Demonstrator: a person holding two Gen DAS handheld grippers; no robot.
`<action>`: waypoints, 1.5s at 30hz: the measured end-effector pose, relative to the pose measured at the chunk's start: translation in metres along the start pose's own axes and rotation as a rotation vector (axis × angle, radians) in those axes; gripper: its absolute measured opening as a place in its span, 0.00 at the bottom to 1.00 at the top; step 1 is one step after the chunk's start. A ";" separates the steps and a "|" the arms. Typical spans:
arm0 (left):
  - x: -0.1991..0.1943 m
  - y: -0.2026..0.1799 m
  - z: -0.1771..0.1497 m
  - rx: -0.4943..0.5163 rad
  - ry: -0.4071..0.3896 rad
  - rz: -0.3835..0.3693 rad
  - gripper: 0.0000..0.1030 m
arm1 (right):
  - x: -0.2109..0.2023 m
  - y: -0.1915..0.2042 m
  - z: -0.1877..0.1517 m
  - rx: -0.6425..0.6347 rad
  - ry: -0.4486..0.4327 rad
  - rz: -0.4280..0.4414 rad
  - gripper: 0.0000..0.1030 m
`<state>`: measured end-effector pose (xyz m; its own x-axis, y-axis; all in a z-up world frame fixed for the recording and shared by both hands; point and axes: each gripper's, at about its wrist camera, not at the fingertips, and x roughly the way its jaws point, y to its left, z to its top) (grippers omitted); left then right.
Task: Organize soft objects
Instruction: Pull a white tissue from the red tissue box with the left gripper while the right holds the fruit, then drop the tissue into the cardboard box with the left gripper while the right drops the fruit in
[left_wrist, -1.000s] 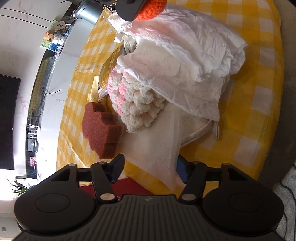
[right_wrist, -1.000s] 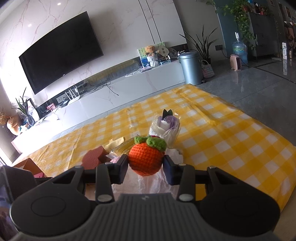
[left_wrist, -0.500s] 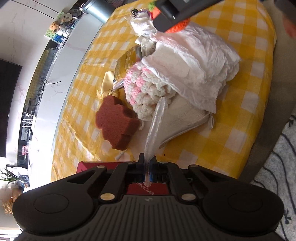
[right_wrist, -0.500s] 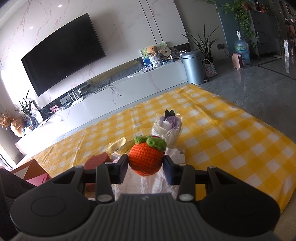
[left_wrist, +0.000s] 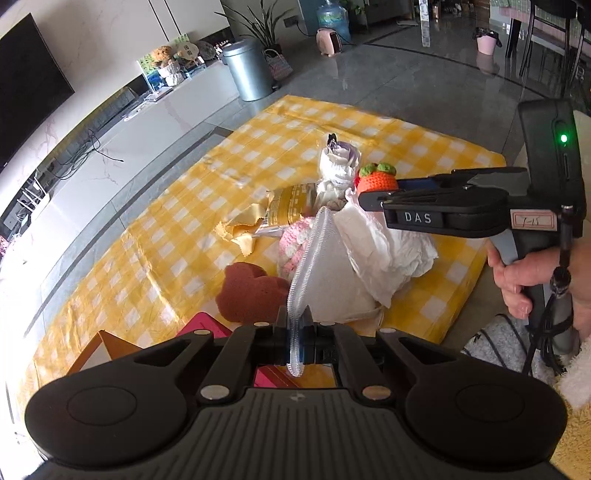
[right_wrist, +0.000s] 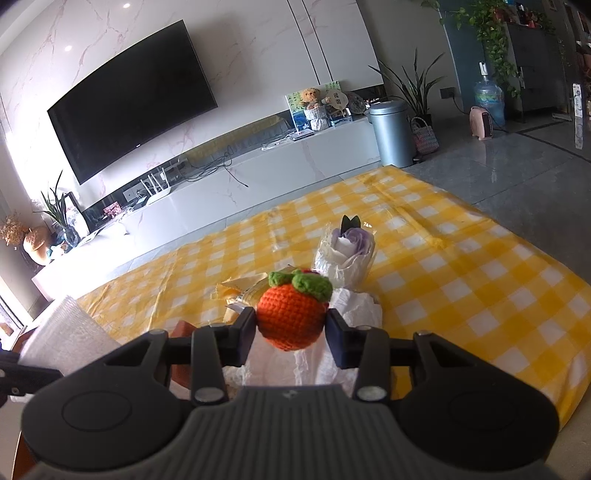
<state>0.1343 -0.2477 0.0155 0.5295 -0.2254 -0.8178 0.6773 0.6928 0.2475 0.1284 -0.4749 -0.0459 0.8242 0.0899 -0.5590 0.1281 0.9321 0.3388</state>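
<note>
Left claw (left_wrist: 295, 341) pinches the mesh bag's (left_wrist: 325, 273) rim, likely holding it open; right claw (right_wrist: 291, 328) grips the crochet fruit (right_wrist: 291, 317) above, ready to drop in.

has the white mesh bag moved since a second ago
Yes. The left tongs, then open around its corner, are now shut on the white mesh bag, and that edge has been lifted clear of the yellow checked cloth beside the brown sponge.
</note>
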 end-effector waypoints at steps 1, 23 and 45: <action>-0.003 0.004 -0.001 -0.014 -0.011 -0.005 0.04 | 0.000 0.001 0.000 -0.002 0.000 0.002 0.40; -0.126 0.087 -0.079 -0.351 -0.312 0.197 0.04 | -0.020 0.039 0.006 -0.070 -0.040 0.113 0.40; -0.035 0.133 -0.198 -0.127 -0.094 0.479 0.04 | -0.050 0.196 -0.012 -0.240 -0.054 0.555 0.40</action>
<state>0.1049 -0.0119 -0.0261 0.8133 0.0815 -0.5760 0.2826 0.8101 0.5137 0.1055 -0.2922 0.0398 0.7598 0.5734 -0.3065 -0.4519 0.8047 0.3851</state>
